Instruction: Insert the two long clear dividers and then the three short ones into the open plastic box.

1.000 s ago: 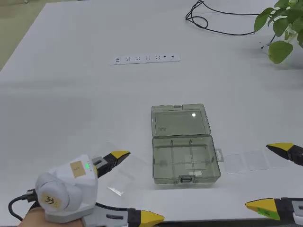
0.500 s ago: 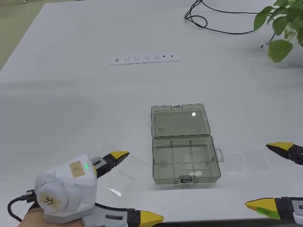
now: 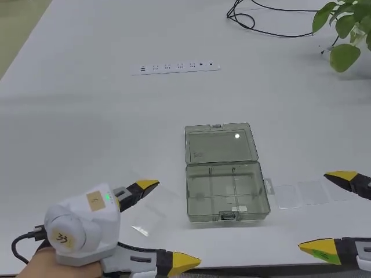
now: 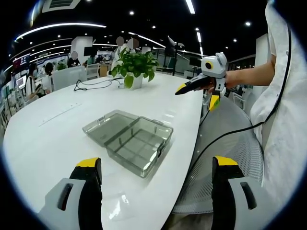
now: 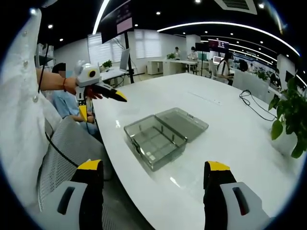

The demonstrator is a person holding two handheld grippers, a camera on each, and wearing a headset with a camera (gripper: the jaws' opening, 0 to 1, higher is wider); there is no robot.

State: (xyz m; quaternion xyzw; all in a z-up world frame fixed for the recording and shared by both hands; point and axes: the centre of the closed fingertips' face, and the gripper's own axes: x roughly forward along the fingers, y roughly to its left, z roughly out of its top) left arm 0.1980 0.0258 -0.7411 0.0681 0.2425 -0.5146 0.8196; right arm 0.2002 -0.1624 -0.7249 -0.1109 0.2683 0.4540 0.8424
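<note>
Head view: the open box (image 3: 228,200) lies just right of centre on the white table (image 3: 87,127), its lid flat toward the top. Faint lines cross its base; whether they are dividers or ribs I cannot tell. The left gripper (image 3: 167,223) sits lower left, jaws spread wide and holding nothing, with the left clear dividers (image 3: 149,217) lying on the table between its jaws, left of the box. The right gripper (image 3: 327,212) is at the lower right edge, also wide and empty; the right clear dividers (image 3: 288,197) lie in a row between it and the box. A power strip (image 3: 175,68) lies above centre.

Left gripper view: the box sits centre left, above the wide jaws; the right gripper is upper right, apart from the box.

Right gripper view: the box lies at centre, above the wide jaws; the left gripper is upper left.
</note>
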